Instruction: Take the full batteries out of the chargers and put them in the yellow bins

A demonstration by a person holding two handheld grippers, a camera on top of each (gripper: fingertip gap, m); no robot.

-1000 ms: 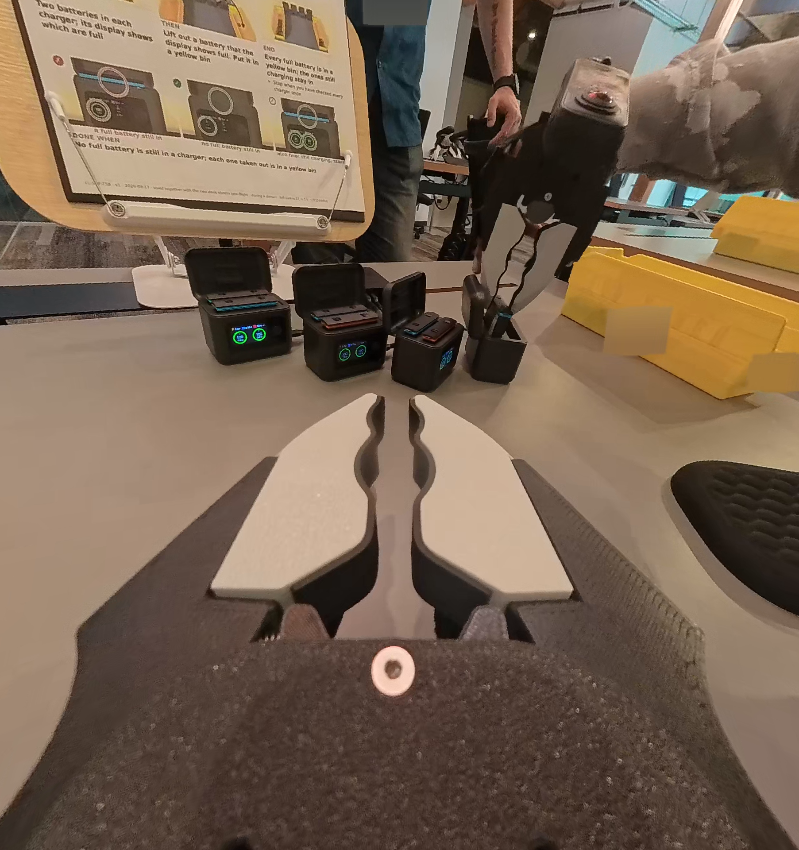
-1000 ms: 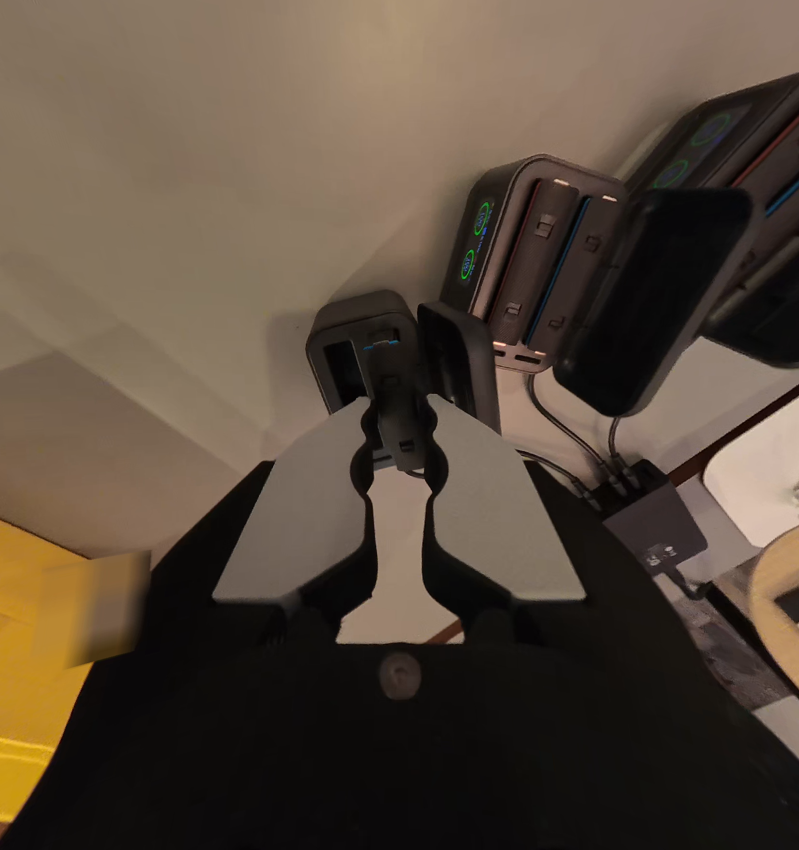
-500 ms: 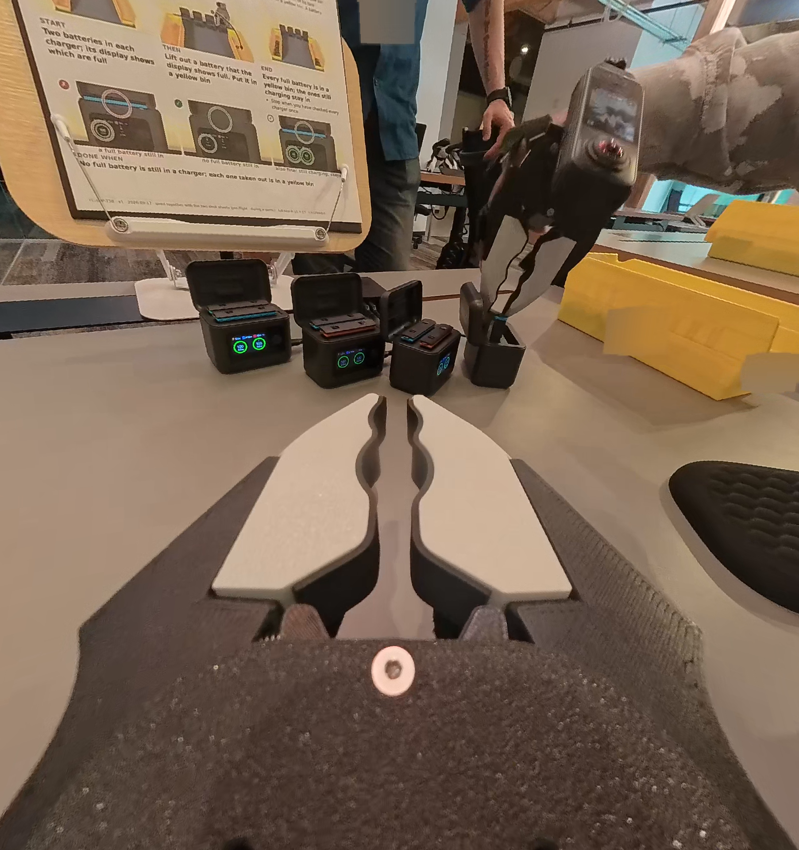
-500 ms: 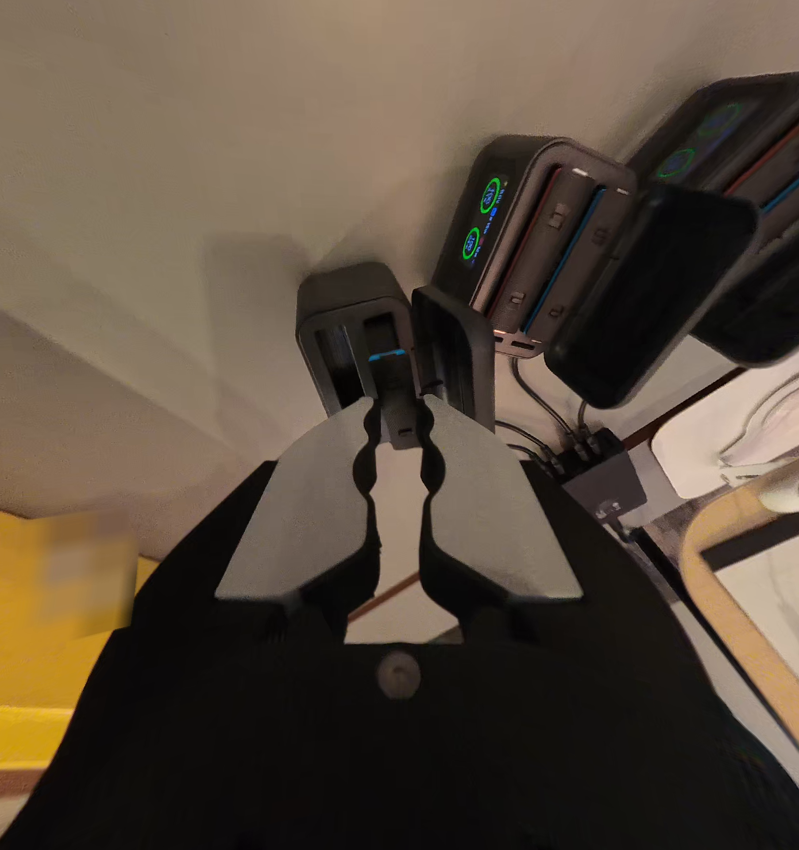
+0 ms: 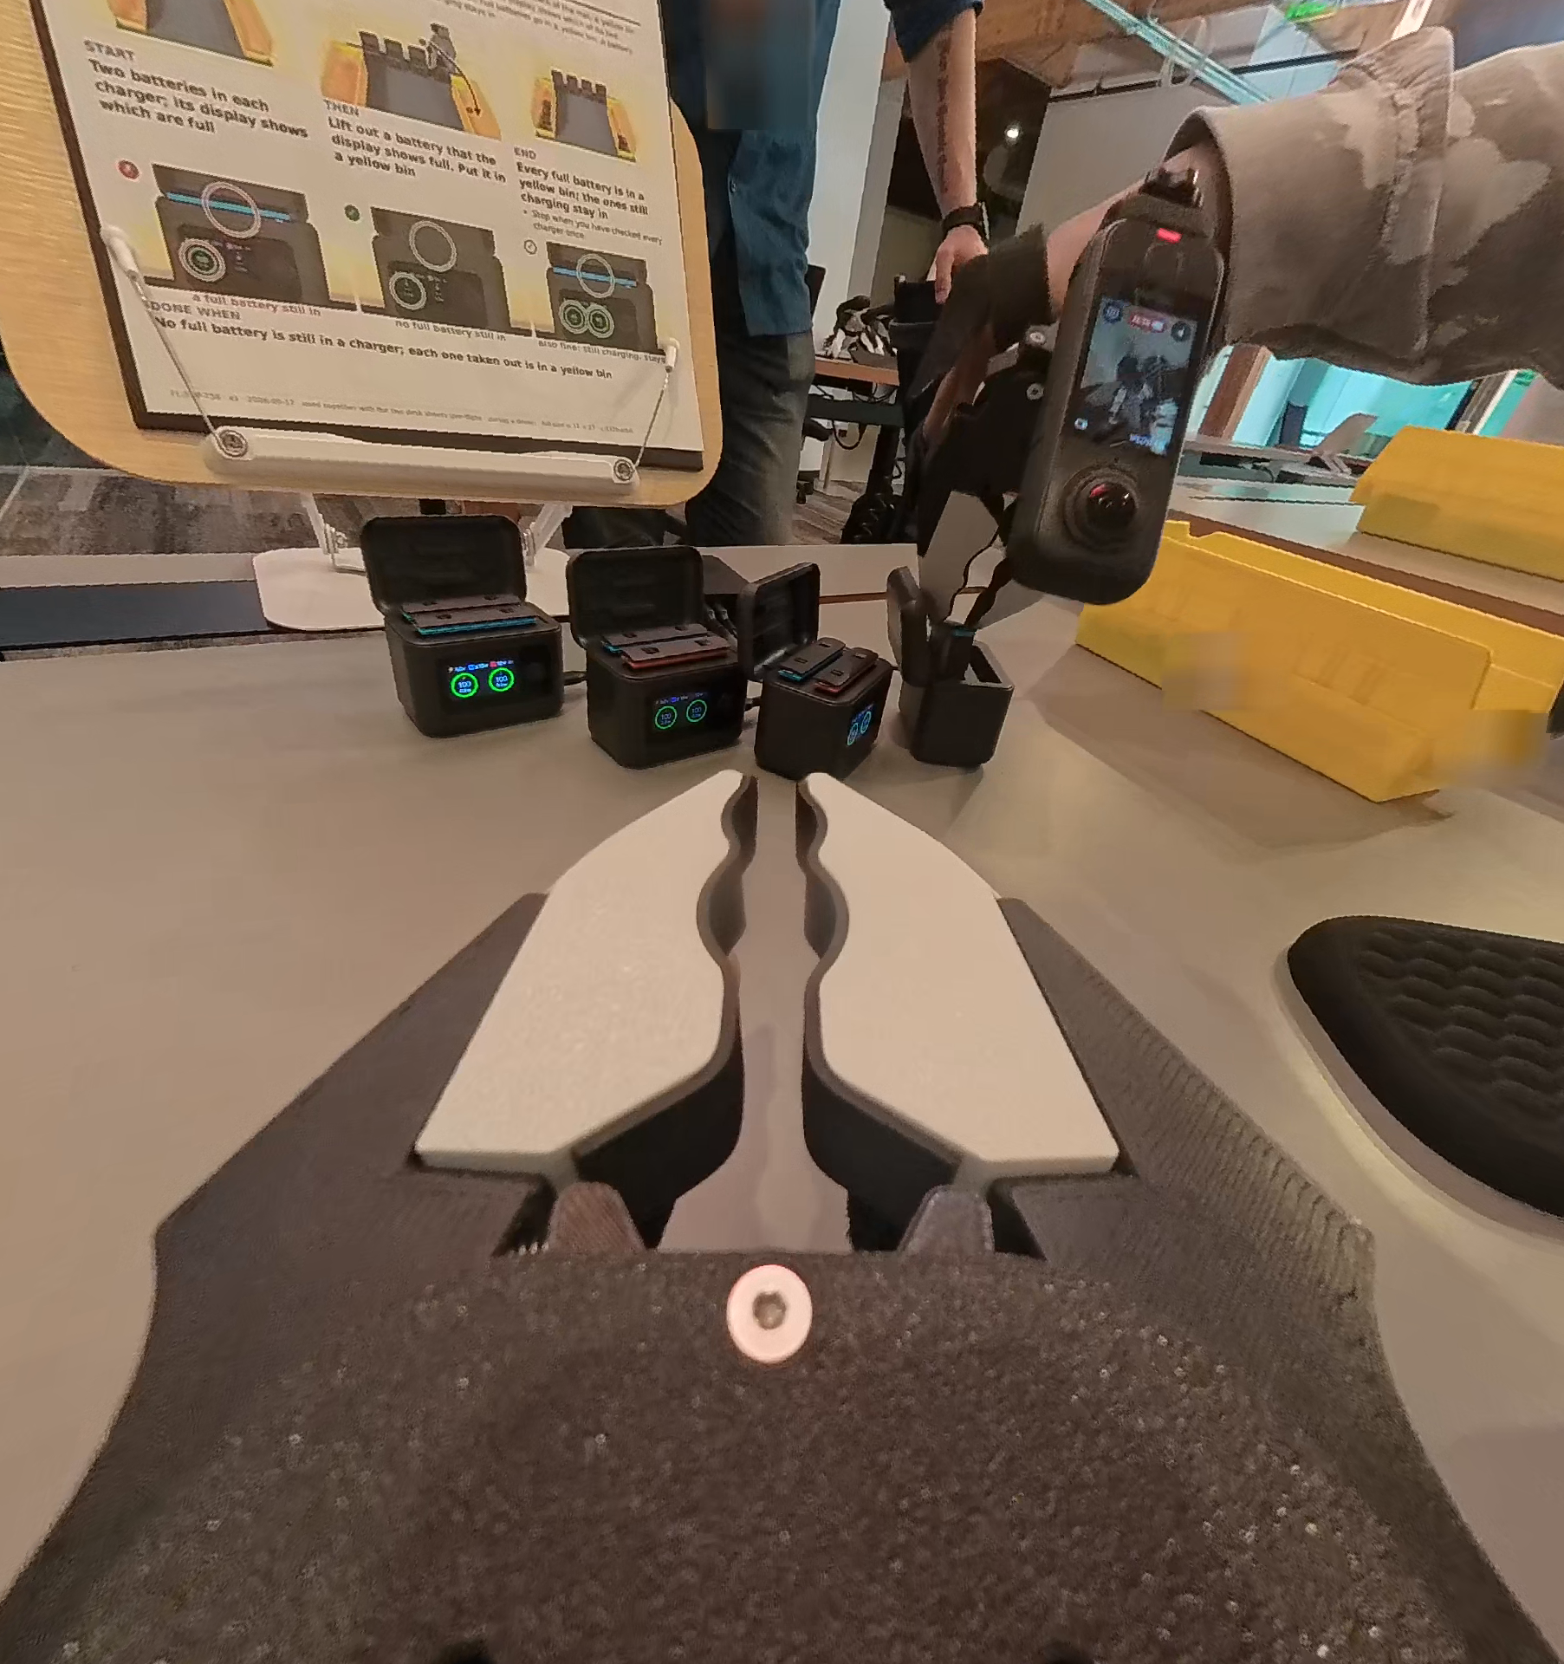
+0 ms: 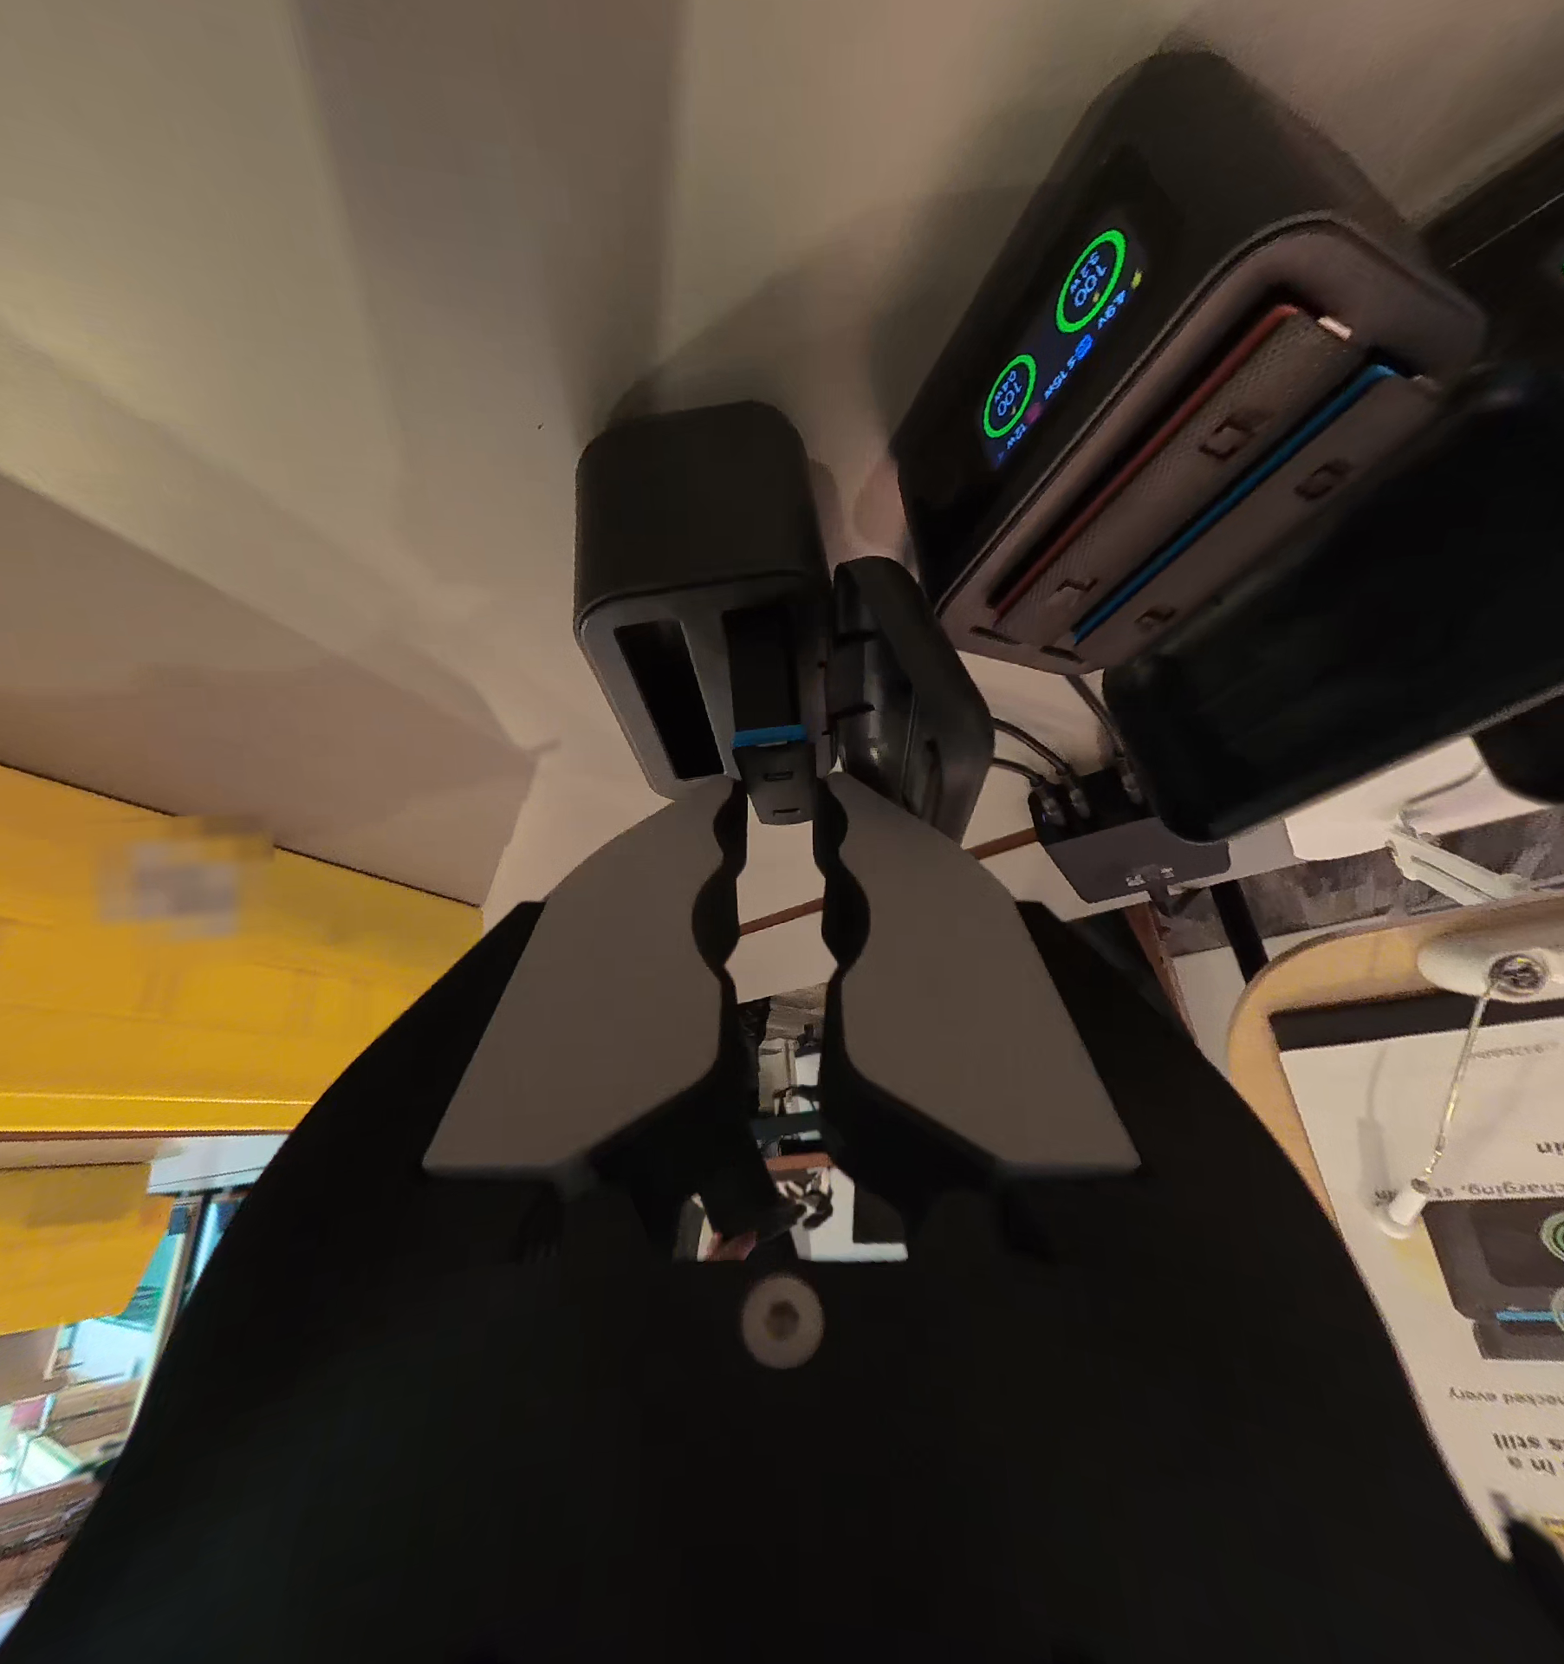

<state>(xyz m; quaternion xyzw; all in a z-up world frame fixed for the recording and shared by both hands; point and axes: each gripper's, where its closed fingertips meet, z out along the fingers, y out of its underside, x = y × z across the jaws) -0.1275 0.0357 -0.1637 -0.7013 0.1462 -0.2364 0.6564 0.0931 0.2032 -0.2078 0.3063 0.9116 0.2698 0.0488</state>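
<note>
Several black chargers stand in a row on the grey table, lids open. The three on the left (image 5: 476,666) (image 5: 661,693) (image 5: 818,711) each hold two batteries and show green rings. My right gripper (image 6: 782,801) is shut on a black battery with a blue stripe (image 6: 773,765) that sticks partway out of the rightmost charger (image 6: 697,558); the slot beside it is empty. The right gripper also shows in the left wrist view (image 5: 971,603) over that charger (image 5: 953,702). My left gripper (image 5: 769,783) is shut and empty, low over the table in front of the chargers.
Yellow bins lie to the right of the chargers (image 5: 1318,684) and farther back (image 5: 1498,504). An instruction board (image 5: 382,225) stands behind the chargers. A black mat (image 5: 1480,1053) lies at the right. Cables and a hub (image 6: 1129,864) sit behind the chargers. A person stands beyond the table. About 30 centimeters separates my left fingertips from my right.
My right gripper has tilted back and risen, drawing the blue-striped battery partway out of the rightmost charger. My left gripper has stayed shut, almost still.
</note>
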